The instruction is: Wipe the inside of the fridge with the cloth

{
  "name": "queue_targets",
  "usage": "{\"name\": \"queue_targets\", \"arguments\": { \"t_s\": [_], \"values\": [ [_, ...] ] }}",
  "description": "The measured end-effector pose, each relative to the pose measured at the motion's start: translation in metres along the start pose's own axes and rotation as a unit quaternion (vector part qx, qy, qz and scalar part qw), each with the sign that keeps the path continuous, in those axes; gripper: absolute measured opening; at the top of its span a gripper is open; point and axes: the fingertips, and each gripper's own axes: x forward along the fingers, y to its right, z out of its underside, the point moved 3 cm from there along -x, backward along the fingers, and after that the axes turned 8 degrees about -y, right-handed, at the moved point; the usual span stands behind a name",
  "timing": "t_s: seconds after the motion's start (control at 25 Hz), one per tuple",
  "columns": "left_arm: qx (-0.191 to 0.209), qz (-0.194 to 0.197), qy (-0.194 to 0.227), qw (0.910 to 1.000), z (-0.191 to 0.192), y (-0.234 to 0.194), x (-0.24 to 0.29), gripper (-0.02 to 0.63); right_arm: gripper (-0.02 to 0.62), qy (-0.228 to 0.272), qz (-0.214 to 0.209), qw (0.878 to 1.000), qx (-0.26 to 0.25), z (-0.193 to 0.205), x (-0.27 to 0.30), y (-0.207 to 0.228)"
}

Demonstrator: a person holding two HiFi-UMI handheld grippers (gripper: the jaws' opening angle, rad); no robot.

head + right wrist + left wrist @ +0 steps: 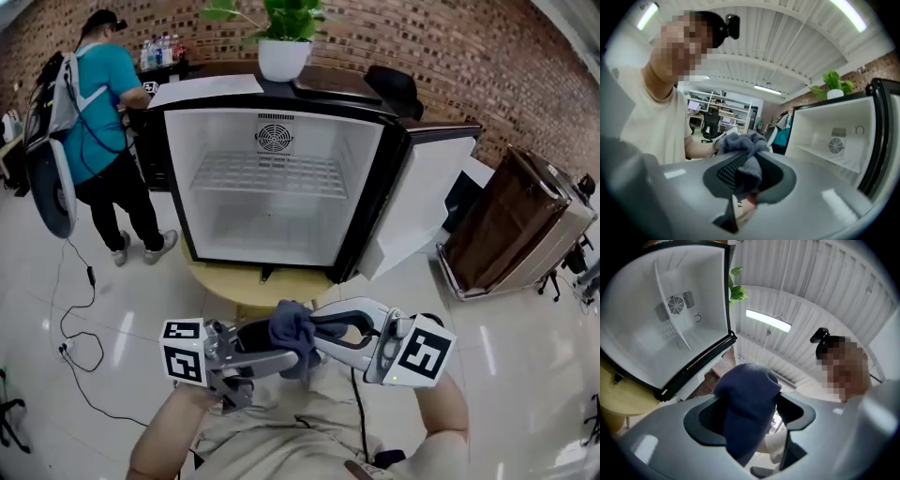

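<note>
A dark blue cloth (294, 330) hangs bunched between my two grippers, low in the head view, in front of the open white mini fridge (184, 178). My right gripper (316, 336) comes in from the right and is shut on the cloth (740, 146), which is pinched between its pads and bulges above them. My left gripper (279, 349) comes in from the left; its jaws stand wide apart with the cloth (747, 401) draped in the gap, the pads not pressing on it. The fridge interior holds a wire shelf (267, 173) and a rear fan grille (274, 138).
The fridge door (422, 202) swings open to the right. The fridge stands on a low yellow round table (255, 284), with a potted plant (283, 54) on top. A person in a teal shirt (98, 103) stands at left; a brown cabinet (511, 225) at right; a cable (73, 323) on the floor.
</note>
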Motion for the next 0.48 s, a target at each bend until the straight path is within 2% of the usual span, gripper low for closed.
{"name": "queue_targets", "arguments": {
  "t_s": [0.08, 0.16, 0.24, 0.32, 0.44, 0.48],
  "values": [
    [-0.018, 0.017, 0.014, 0.9996, -0.004, 0.000, 0.008, 0.308, 0.060, -0.067, 0.036, 0.996, -0.038, 0.016, -0.001, -0.011],
    [-0.019, 0.013, 0.028, 0.9993, -0.008, -0.007, 0.014, 0.227, 0.065, -0.104, 0.085, 0.989, -0.067, 0.027, -0.002, -0.015],
    [-0.016, 0.010, 0.036, 0.9992, -0.010, -0.018, 0.020, 0.206, 0.068, -0.092, 0.128, 0.982, -0.108, 0.026, -0.002, -0.012],
    [-0.015, 0.013, 0.046, 0.9987, -0.011, -0.028, 0.025, 0.192, 0.076, -0.076, 0.146, 0.979, -0.124, 0.031, -0.007, -0.005],
    [0.010, 0.016, 0.057, 0.9982, -0.017, -0.034, 0.034, 0.161, 0.127, -0.045, 0.166, 0.982, -0.075, 0.049, -0.024, 0.003],
    [0.028, 0.011, 0.059, 0.9978, -0.023, -0.034, 0.037, 0.146, 0.178, -0.026, 0.181, 0.981, -0.058, 0.053, -0.032, 0.006]
  ]
}}
